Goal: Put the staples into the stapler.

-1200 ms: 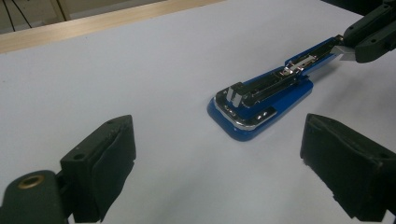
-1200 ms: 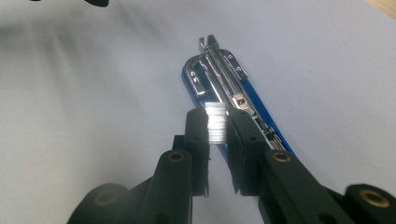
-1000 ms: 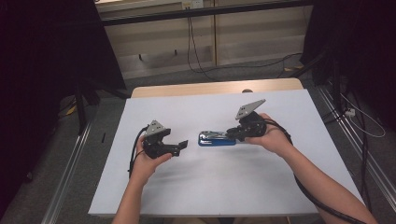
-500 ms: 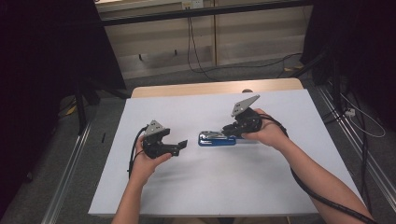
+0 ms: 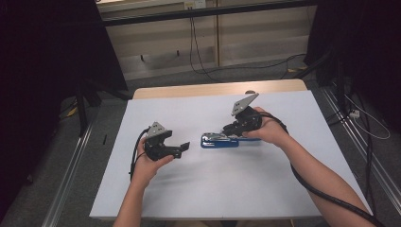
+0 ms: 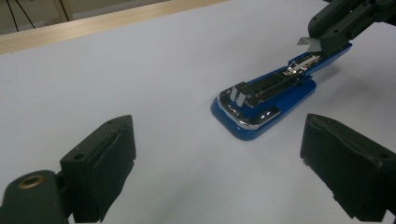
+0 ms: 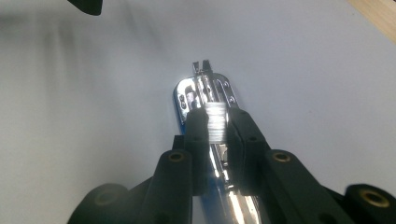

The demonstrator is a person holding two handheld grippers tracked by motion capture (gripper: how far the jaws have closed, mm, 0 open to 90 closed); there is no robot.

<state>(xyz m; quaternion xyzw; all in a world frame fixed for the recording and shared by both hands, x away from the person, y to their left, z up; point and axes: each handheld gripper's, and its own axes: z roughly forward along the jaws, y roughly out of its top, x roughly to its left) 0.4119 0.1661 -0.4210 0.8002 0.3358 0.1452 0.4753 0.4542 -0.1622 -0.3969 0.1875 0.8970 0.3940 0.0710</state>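
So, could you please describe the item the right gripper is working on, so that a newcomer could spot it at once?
On the white sheet covering the table, look just right of centre. There lies a blue stapler with a shiny metal staple channel, open on top, and the right gripper is shut on a strip of staples above it. It is the sheet's one blue object.

Rear end of blue stapler hidden under right gripper and hand in high view. In right gripper view, bright strip between the pads blown out by glare, prob. staples, detail unreadable; stapler base covered by the jaws. Left gripper bodies cut off at bottom edge in left gripper view. Far-edge round object too small to ID.
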